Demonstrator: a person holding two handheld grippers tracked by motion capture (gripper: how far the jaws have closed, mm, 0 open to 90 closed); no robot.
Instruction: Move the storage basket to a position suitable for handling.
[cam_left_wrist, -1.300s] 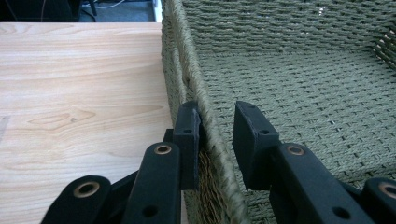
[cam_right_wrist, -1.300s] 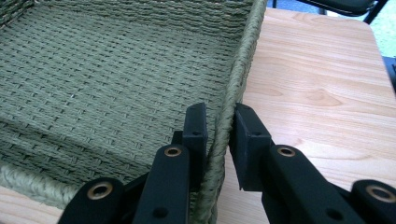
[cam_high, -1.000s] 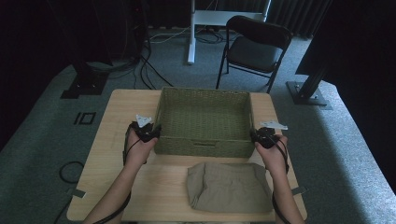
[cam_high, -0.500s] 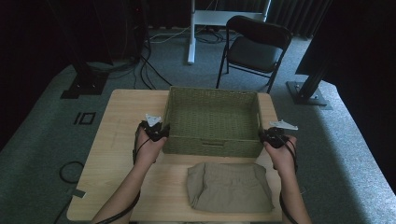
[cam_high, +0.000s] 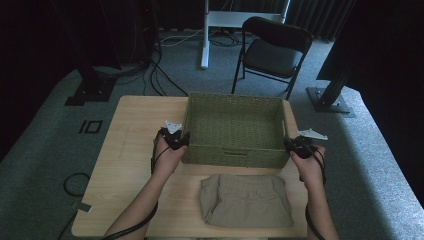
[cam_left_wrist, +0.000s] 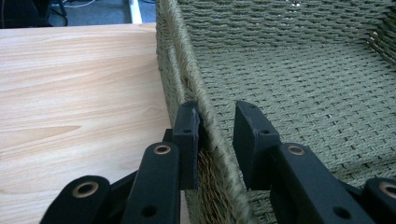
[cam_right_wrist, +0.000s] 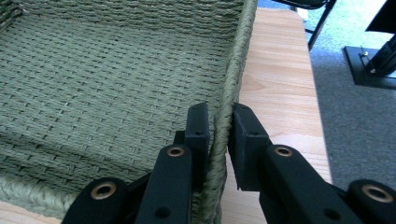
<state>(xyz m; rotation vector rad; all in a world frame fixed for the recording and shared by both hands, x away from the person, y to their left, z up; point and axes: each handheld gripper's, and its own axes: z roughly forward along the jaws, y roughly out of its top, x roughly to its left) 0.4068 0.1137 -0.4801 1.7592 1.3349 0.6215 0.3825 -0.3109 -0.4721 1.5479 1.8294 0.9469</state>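
Left claw (cam_left_wrist: 217, 135) and right claw (cam_right_wrist: 219, 133) each pinch a side rim of the green woven rope basket (cam_high: 235, 127): light, slightly flexible, so lift evenly.

Left tongs (cam_left_wrist: 217, 133), right tongs (cam_right_wrist: 219, 135): black flat jaws, brass-ringed rivets, grey triangular top plates, trailing black cables; forearms unsleeved.

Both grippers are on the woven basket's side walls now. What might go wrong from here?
The left gripper straddles the green woven basket wall with a gap at one jaw, so that side may slip. The right gripper pinches only the thin rim, which might flex. The folded khaki cloth lies just in front of the basket and may get pushed off the wooden table.
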